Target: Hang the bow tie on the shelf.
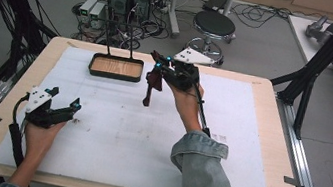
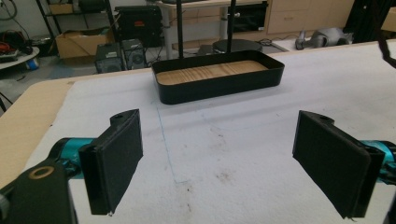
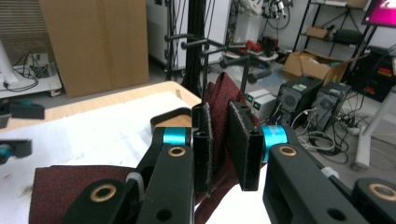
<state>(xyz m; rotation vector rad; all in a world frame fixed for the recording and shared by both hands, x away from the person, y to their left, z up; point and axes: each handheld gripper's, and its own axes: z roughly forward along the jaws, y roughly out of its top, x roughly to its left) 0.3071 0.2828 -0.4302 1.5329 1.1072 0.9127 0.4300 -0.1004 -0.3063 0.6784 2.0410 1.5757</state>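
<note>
My right gripper [image 1: 157,68] pinches the dark red woven cloth [image 1: 151,84], dangling above the mat toward the black wood-bottomed tray [image 1: 116,68] at 11 o'clock, likely its destination. My left gripper [image 1: 64,98] idles wide, empty.

We see even, fairly bright indoor light from overhead, with no harsh glare on the matte white foam sheet [image 1: 113,130] that covers the table. Shadows under the shallow black tray with a wooden floor [image 1: 116,67] are soft and short. The high view looks grainy and slightly soft. In the right gripper view the nearest black jaw arms blur, while the room beyond stays sharper.
</note>
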